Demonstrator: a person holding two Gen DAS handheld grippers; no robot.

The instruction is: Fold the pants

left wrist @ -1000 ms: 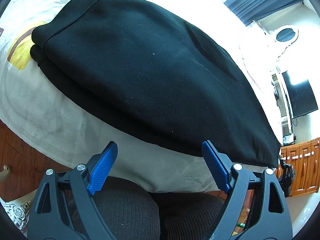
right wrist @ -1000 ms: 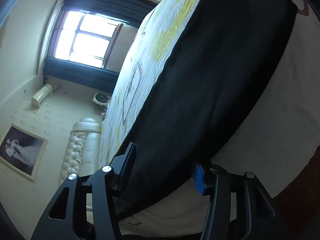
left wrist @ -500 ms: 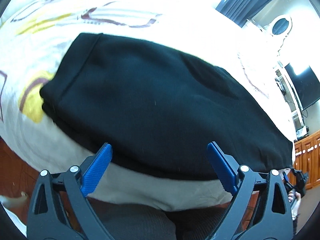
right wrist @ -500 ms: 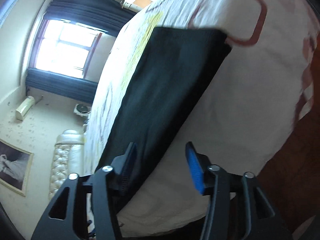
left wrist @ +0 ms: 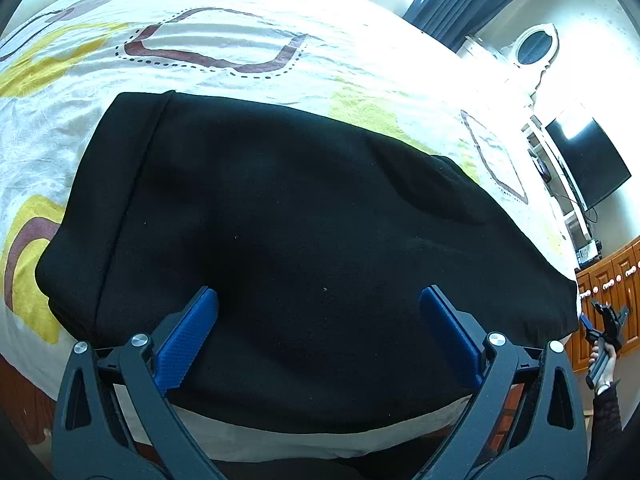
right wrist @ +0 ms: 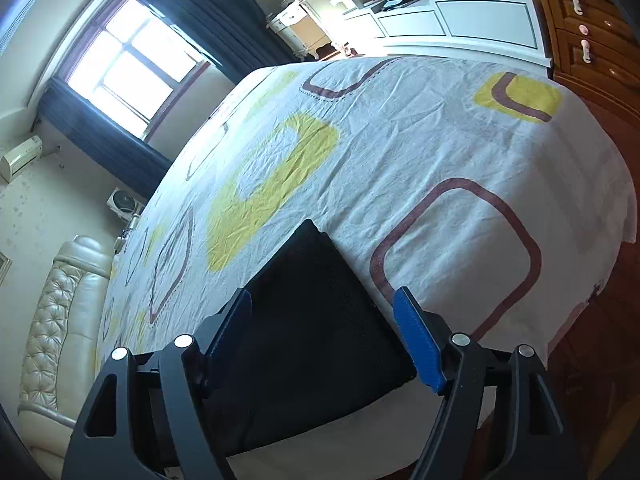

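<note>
On the bed [left wrist: 240,40] lie the black pants [left wrist: 300,220], folded flat near its edge. My left claw [left wrist: 319,308] hangs over them, spread wide and gripping nothing. My right claw [right wrist: 322,312] is also wide and empty, with the pants' end [right wrist: 316,320] showing between its fingers at 12 o'clock.

One black folded pants [left wrist: 304,248] and one patterned bedsheet [left wrist: 224,24] are seen; two grippers, left [left wrist: 318,300] and right [right wrist: 322,308], are counted.
</note>
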